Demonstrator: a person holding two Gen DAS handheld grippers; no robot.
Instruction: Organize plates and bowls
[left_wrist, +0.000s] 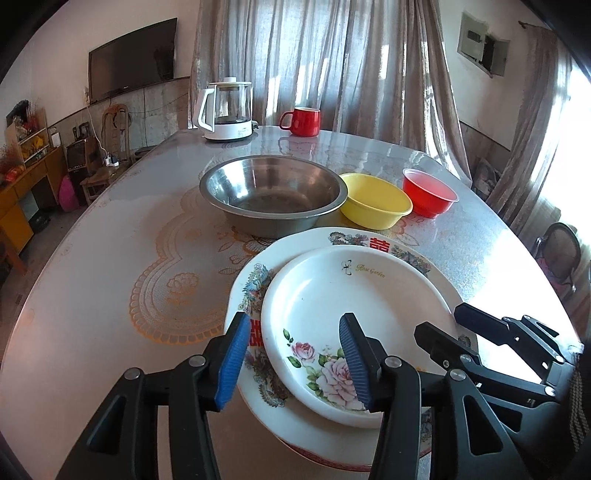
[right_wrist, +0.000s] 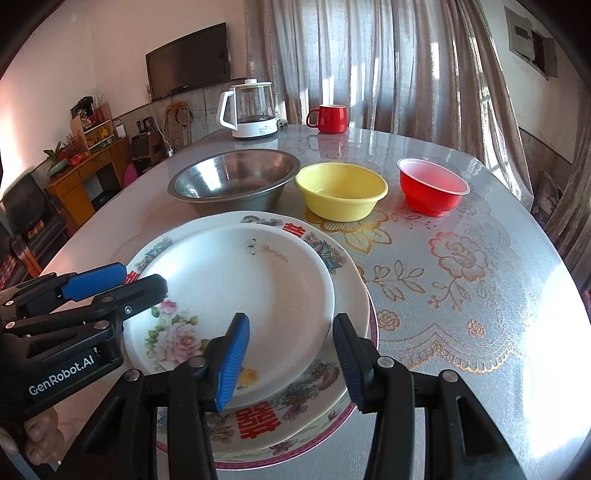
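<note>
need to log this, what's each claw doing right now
left claw: open, straddling the rim of the white rose-patterned plate, not gripping.
right claw: open over the same plate's edge, holding nothing.

Sunlit sheer curtains (left_wrist: 314, 62) hang along the far wall; a dark television (left_wrist: 133, 70) is mounted at left above orange wooden cabinets (right_wrist: 92, 170).

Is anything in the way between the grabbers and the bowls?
Yes. The stacked plates lie right under both grippers, left and right, in front of the steel bowl, yellow bowl and red bowl. Above the plates, nothing blocks the way.
</note>
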